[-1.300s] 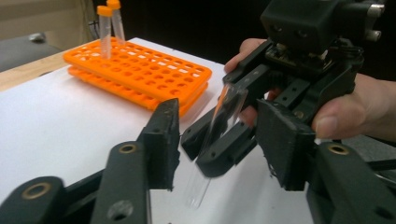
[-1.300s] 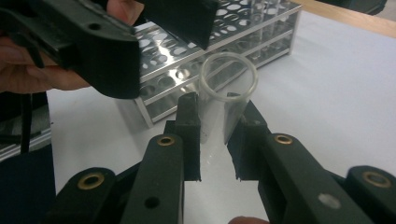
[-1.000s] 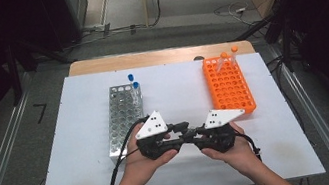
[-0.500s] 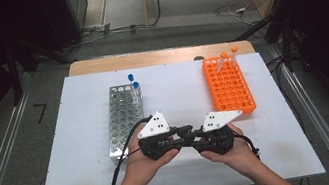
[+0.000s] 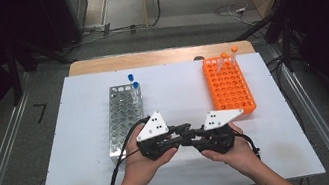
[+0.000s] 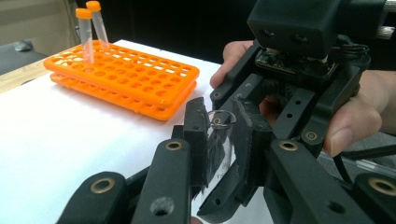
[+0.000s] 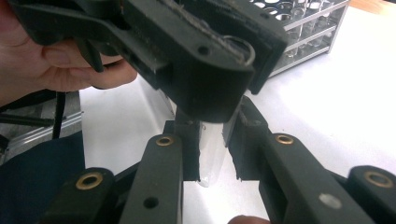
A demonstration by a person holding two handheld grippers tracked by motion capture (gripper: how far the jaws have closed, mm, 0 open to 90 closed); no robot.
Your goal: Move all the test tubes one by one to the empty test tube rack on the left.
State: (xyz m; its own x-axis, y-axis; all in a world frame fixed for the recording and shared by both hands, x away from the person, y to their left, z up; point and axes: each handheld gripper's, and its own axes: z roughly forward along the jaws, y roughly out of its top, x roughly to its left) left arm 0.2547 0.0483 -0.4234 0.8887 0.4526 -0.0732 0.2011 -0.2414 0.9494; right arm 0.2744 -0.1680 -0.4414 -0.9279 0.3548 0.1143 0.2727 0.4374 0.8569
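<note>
Your left tongs (image 6: 219, 140) are clamped on a clear uncapped tube (image 6: 219, 144), held upright above the white bench (image 5: 178, 95) at its near middle. Your right tongs (image 7: 212, 154) straddle the tube's lower end (image 7: 209, 158); whether their pads press it, I cannot tell. The orange rack (image 5: 228, 86) with two capped tubes stands to the right, the metal rack (image 5: 124, 119) to the left.

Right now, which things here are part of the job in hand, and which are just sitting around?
In the job:
- clear uncapped tube
- left gripper, clamped on the tube
- right gripper, jaws either side of the tube's lower end

Lying about:
- orange rack with two orange-capped tubes
- metal rack with blue-capped tubes
</note>
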